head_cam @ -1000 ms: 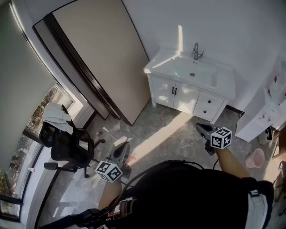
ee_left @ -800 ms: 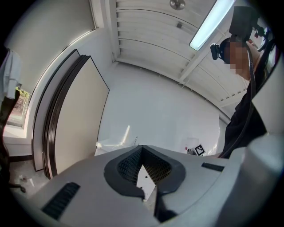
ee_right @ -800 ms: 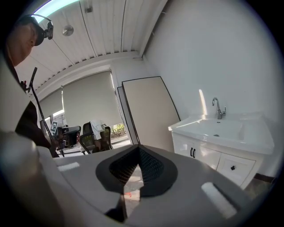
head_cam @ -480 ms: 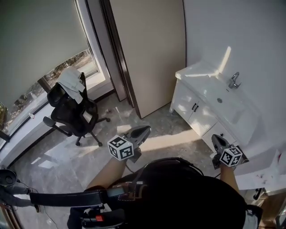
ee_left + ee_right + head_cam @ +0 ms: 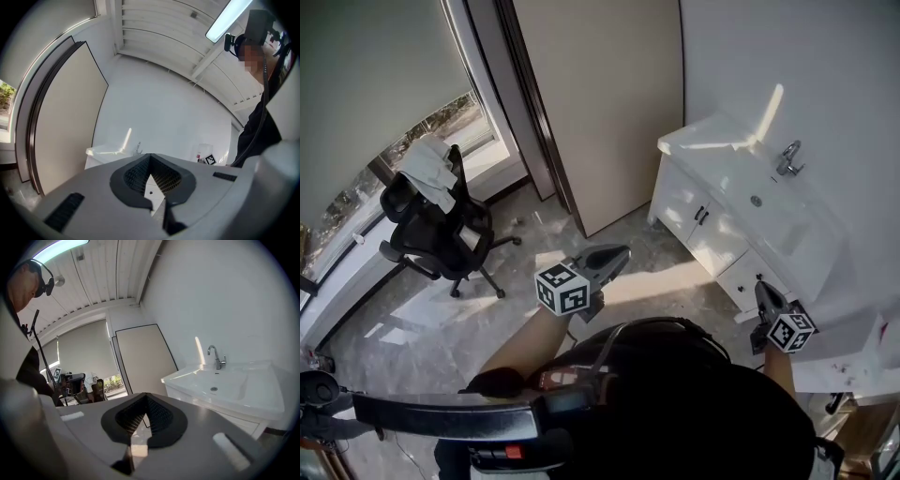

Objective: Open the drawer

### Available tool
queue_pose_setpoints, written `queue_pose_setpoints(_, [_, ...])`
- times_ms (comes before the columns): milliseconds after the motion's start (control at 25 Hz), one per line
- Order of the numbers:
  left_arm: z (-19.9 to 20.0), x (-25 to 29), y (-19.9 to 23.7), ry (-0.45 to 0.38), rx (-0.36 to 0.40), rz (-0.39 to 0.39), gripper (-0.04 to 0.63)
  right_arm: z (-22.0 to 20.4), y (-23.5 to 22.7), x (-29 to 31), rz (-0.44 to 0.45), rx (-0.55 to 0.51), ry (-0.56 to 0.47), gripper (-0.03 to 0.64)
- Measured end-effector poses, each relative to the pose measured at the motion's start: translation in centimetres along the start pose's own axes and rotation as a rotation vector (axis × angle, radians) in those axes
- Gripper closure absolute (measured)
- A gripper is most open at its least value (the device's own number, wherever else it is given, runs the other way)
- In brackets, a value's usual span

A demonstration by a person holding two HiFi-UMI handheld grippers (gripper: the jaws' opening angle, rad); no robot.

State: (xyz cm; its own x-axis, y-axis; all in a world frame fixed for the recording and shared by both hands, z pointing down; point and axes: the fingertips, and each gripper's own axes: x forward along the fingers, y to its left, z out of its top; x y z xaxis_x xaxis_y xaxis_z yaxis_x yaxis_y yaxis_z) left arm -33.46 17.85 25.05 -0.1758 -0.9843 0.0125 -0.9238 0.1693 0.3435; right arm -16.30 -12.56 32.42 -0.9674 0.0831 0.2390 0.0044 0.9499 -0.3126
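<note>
A white vanity [image 5: 724,141] with a sink and a faucet [image 5: 787,157] stands against the right wall. Its small drawer [image 5: 741,278], with a dark knob, is shut and sits under the counter beside two cabinet doors [image 5: 689,208]. My right gripper [image 5: 764,292] is shut and empty. It points at the vanity just right of the drawer and does not touch it. My left gripper [image 5: 619,255] is also shut and empty, over the floor left of the vanity. The left gripper view shows the counter [image 5: 110,151] beyond the left gripper [image 5: 150,157]. The right gripper view shows the basin [image 5: 225,389] past the right gripper [image 5: 146,395].
A black office chair [image 5: 431,230] draped with a white cloth stands at the left by the window [image 5: 408,155]. A tall beige door panel [image 5: 600,103] leans at the wall left of the vanity. A low white unit [image 5: 853,352] stands at the far right. The floor is grey marble tile.
The head view has swung round, so the vanity has gone from top centre to the right. Both grippers travelled along; the right one is now close to the drawer. Both stay shut.
</note>
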Motion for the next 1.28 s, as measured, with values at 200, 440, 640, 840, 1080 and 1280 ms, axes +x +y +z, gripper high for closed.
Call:
queue_pose_setpoints(200, [0.1,2.5,3.0,0.017,-0.014,-0.067,0.604,-0.3,-1.3,1.3,-0.073,0.013,-0.007,0.615])
queue_pose_setpoints(440, [2.3,5.9,8.9,0.047,-0.034,-0.181,0.604,1.9,-1.2,4.7,-0.186,0.018,-0.042,0.615])
queue_pose_setpoints(640, [6.1,7.6,14.4,0.055,-0.002,-0.241,0.604,4.4,0.1,9.7,-0.232,0.021,-0.069,0.615])
queue_pose_setpoints(840, [8.7,7.4,19.3,0.078,0.011,-0.271,0.604,5.3,1.7,13.9,-0.278,0.044,-0.077,0.615])
queue_pose_setpoints(1080, [9.7,6.9,24.9,0.068,-0.004,-0.265,0.604,5.1,2.6,18.1,-0.298,0.057,-0.051,0.615])
queue_pose_setpoints(1280, [9.4,7.2,28.0,0.059,-0.029,-0.241,0.604,5.9,1.4,21.6,-0.281,0.050,-0.019,0.615])
